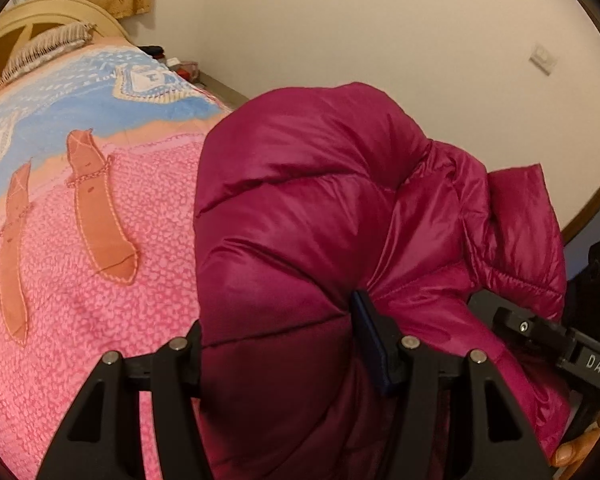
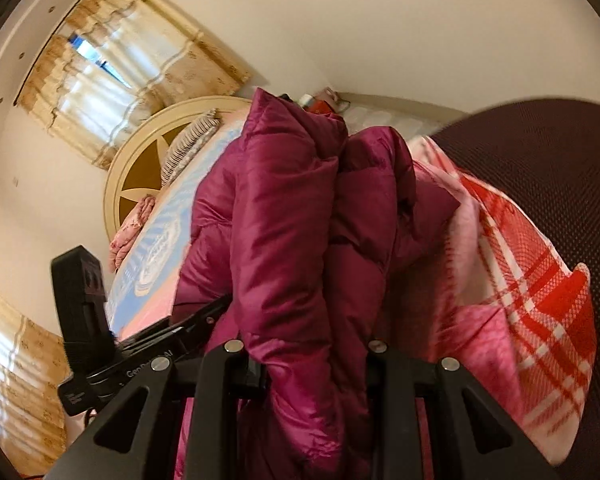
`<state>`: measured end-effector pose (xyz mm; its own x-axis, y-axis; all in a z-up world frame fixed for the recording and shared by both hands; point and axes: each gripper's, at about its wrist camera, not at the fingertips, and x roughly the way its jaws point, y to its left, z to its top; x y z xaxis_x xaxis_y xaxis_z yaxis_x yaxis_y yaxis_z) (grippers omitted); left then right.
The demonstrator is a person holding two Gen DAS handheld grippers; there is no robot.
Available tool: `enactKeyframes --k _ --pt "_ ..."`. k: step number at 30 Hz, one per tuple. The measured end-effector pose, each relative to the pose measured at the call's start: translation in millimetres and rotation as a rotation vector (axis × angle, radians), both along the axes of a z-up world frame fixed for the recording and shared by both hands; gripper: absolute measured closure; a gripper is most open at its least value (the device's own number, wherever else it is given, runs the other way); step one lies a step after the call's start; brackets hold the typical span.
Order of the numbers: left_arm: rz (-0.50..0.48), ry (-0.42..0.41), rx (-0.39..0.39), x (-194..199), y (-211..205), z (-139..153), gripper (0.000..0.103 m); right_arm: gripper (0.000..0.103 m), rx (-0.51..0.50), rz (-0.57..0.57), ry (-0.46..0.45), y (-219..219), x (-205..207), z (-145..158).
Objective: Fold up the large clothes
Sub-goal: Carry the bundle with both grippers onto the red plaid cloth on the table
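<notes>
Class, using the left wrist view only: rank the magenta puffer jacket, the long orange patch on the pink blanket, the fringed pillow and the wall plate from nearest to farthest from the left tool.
1. Magenta puffer jacket: clamped in the left tool.
2. Orange patch: left, on the pink blanket.
3. Fringed pillow: upper left, by the headboard.
4. Wall plate: upper right, on the wall; too close to call against the pillow.

Left wrist view: looks forward along the left tongs (image 1: 284,344), very close against the glossy magenta quilted puffer jacket (image 1: 312,208), facing across the pink-and-blue patterned bedspread (image 1: 80,184) toward the cream wall (image 1: 340,24). Right wrist view: rolled, equally close behind the right tongs (image 2: 308,364), facing the round cream headboard (image 2: 140,160). Shared: jacket, bedspread, headboard, yellow curtains (image 2: 112,80).
</notes>
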<state>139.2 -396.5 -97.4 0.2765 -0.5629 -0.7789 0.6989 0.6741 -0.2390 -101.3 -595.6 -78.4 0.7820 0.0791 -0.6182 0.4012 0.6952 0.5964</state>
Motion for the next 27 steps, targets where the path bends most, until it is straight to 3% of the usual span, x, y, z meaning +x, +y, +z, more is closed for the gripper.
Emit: enactKeyframes --k 5,11,16,19,22,25,27 --pt "0.041 -0.094 0.083 -3 -17 -7 0.031 0.077 0.007 -0.014 0.01 -20 -4 -29" --pt "0.075 -0.13 0.117 -4 -27 -17 0.024 0.074 0.066 -0.032 -0.016 -33 -15 -61" --pt "0.068 -0.193 0.142 -11 -35 -17 0.021 0.069 0.07 -0.051 -0.018 -34 -18 -57" --pt "0.062 -0.228 0.152 -16 -34 -17 0.018 0.065 0.057 -0.091 -0.017 -22 -32 -32" --pt "0.07 -0.248 0.165 -27 -38 -14 0.017 0.065 -0.064 -0.183 -0.009 -9 -67 -3" --pt "0.077 -0.276 0.182 -31 -41 -14 0.016 0.065 -0.314 -0.231 -0.005 25 -91 42" --pt "0.081 -0.298 0.198 -37 -43 -12 0.016 0.065 -0.428 -0.222 -0.004 48 -96 63"
